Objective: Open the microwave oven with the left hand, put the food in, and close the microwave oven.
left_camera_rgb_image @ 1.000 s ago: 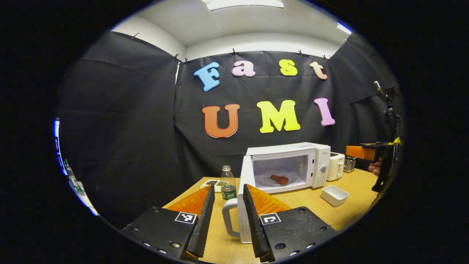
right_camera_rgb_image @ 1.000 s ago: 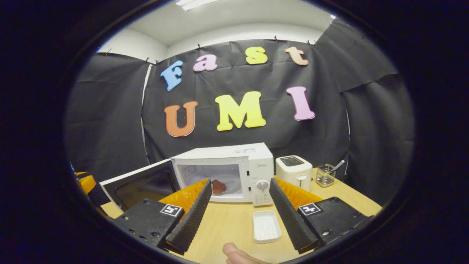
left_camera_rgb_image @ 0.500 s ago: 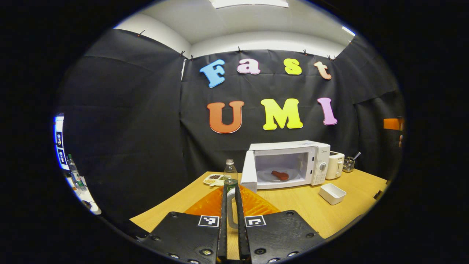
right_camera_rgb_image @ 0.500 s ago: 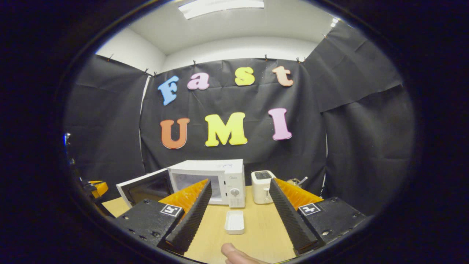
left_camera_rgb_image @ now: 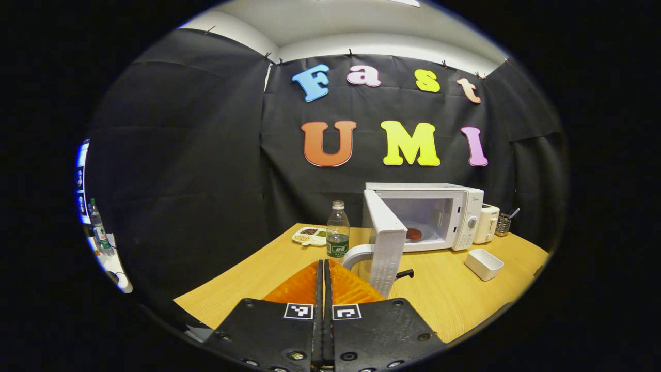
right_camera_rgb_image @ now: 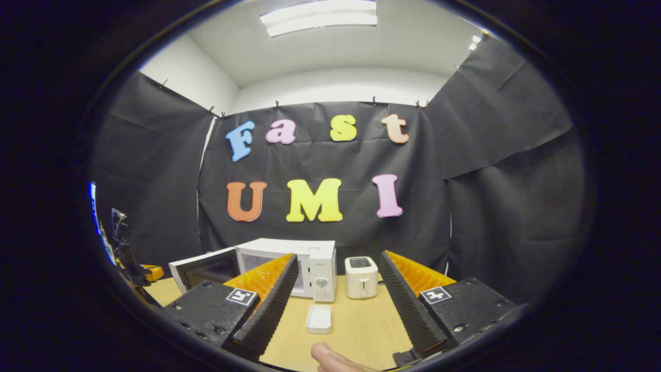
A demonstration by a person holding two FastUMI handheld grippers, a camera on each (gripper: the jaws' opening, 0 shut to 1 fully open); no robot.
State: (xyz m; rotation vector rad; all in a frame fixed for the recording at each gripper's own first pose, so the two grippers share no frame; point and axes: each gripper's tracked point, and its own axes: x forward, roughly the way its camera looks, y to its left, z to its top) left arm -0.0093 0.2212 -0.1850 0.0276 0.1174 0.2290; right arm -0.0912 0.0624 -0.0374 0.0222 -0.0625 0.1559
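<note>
- My view takes in a wooden table [left_camera_rgb_image: 258, 279] that carries everything.
- A white microwave oven [left_camera_rgb_image: 454, 206] stands at the far side, its door [left_camera_rgb_image: 384, 243] swung partly open toward me.
- The food [left_camera_rgb_image: 413, 233], a reddish piece, lies inside the oven on its turntable.
- My left gripper [left_camera_rgb_image: 323, 289] has its fingers pressed together on nothing, just short of the door's handle [left_camera_rgb_image: 356, 253].
- My right gripper [right_camera_rgb_image: 334, 294] is spread wide and empty, above a small white dish [right_camera_rgb_image: 318, 319].
- A toaster [right_camera_rgb_image: 361, 277] stands beside the oven; a water bottle [left_camera_rgb_image: 337, 230] stands left of the door.
</note>
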